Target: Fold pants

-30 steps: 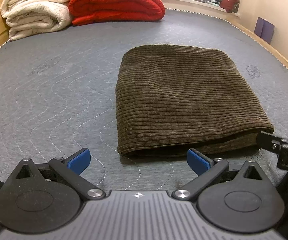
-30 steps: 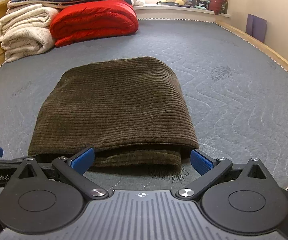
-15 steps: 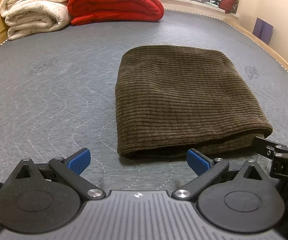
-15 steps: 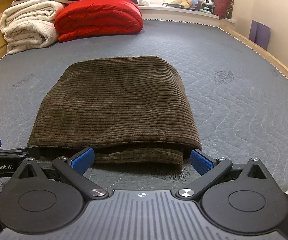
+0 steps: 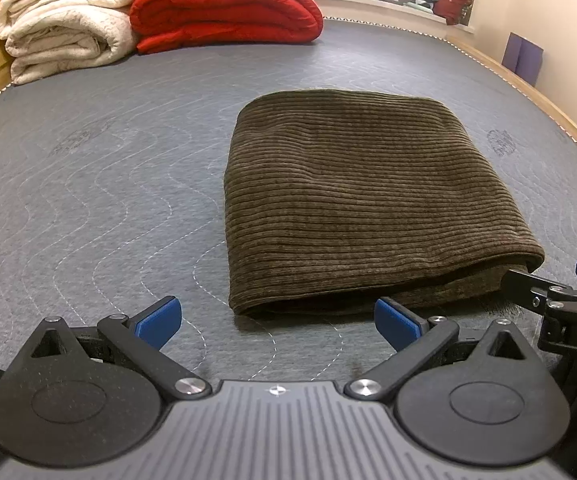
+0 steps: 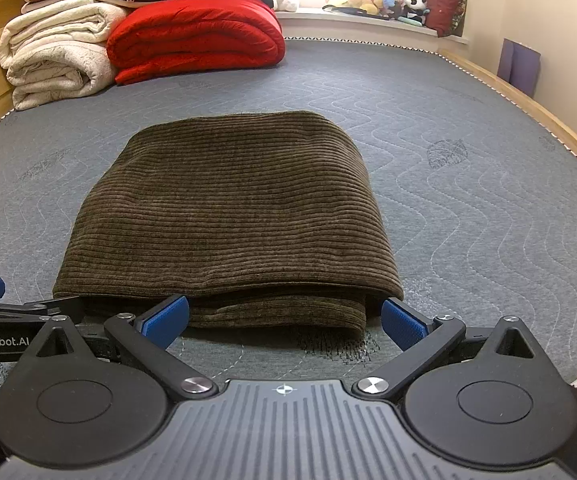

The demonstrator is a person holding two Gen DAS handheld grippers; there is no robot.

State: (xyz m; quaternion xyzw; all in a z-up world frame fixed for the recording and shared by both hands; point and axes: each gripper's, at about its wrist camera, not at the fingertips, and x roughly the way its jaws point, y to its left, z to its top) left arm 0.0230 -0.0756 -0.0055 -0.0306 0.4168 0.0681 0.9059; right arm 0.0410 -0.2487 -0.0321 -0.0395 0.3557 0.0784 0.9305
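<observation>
The brown corduroy pants (image 5: pixel 364 208) lie folded into a thick rectangle on the grey quilted mattress (image 5: pixel 88 184). They also show in the right wrist view (image 6: pixel 232 216). My left gripper (image 5: pixel 276 322) is open and empty, just short of the near left corner of the pants. My right gripper (image 6: pixel 284 320) is open and empty, its blue fingertips (image 6: pixel 402 322) just in front of the pants' near folded edge. Part of the right gripper (image 5: pixel 560 300) shows at the right of the left wrist view.
A rolled cream blanket (image 5: pixel 64 32) and a folded red duvet (image 5: pixel 224 8) lie at the far end of the mattress. Stuffed toys (image 6: pixel 384 0) sit on the window ledge. A wooden bed frame (image 6: pixel 528 108) runs along the right edge.
Both grippers have drawn back slightly and risen a little; the pants lie unchanged. Both stay open.
</observation>
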